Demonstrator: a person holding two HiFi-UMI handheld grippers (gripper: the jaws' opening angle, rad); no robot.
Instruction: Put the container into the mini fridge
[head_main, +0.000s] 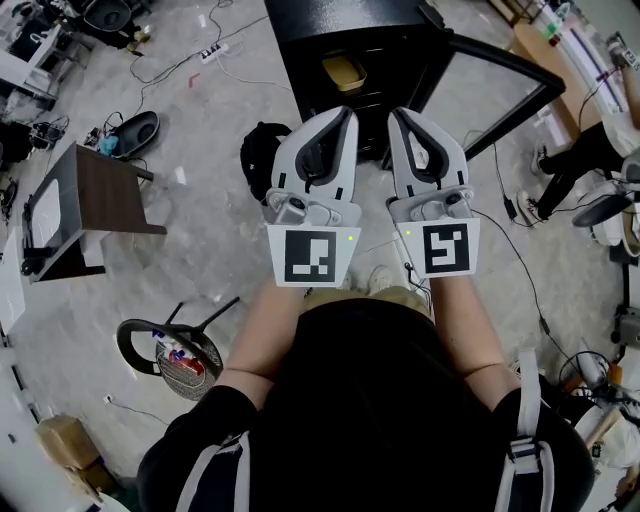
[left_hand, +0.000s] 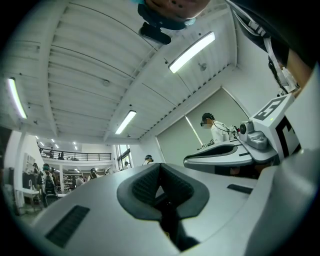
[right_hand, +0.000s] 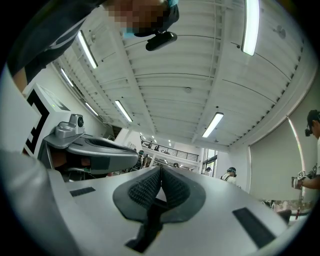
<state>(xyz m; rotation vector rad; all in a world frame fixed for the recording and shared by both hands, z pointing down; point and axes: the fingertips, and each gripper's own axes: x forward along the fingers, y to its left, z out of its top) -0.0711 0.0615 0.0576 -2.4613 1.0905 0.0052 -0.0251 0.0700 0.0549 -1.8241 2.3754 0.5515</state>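
The container (head_main: 344, 72), a yellowish tub, sits inside the mini fridge (head_main: 310, 30), on a shelf near the top of the dark opening, and nothing is touching it. The fridge door (head_main: 505, 85) hangs wide to the right, its glass panel angled out over the floor. Neither tool carries anything. The left gripper (head_main: 344, 114) is clenched, its 2 ribbed pads (left_hand: 144, 187) pressed together on nothing. The right gripper (head_main: 398, 114) is clenched and empty too, pad against pad in its own view. Both are held side by side in front of the person's chest, well short of the fridge, tips tilted up so the 2 gripper views show ceiling lights, not the shelf. By my reading the tub is already placed, and what remains, if anything, is the door. Here's where it could slip: with the jaws clenched, any nudge to seat the tub deeper would be a blunt push. How close it sits to the shelf's front lip I can't judge from above, so it might tip or slide out. As for the door, the open frame reaches far out, so a careless swing could clip it, or shut it onto a tub that sticks out. And look down: a cable (head_main: 527, 280) trails over the floor on the person's right, and a black bag (head_main: 262, 150) lies just left of the fridge, so a step forward could snag either.
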